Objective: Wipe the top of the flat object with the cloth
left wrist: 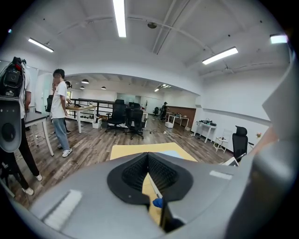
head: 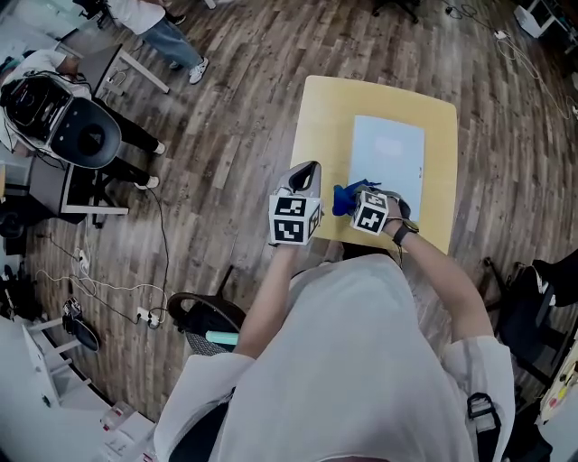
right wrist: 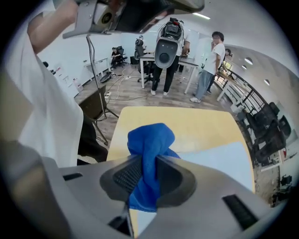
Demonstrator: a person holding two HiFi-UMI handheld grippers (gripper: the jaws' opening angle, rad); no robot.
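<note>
A pale blue flat sheet [head: 388,155] lies on the small yellow table [head: 321,117]. At the sheet's near left corner my right gripper [head: 354,200] is shut on a bunched blue cloth [head: 346,198]. The right gripper view shows the cloth [right wrist: 149,144] clamped between the pads and sticking up above them, with the sheet [right wrist: 219,158] to the right of my right gripper [right wrist: 148,164]. My left gripper [head: 310,171] hovers over the table's near left edge, shut and holding nothing. In the left gripper view my left gripper [left wrist: 148,159] shows the pads meeting, with yellow tabletop [left wrist: 140,150] beyond.
An office chair carrying black gear [head: 79,133] stands at the left, and a person [head: 158,27] stands beyond it. Another chair's base [head: 203,320] is beside my left leg. Cables run over the wooden floor [head: 117,289]. A dark bag [head: 533,298] sits to the right.
</note>
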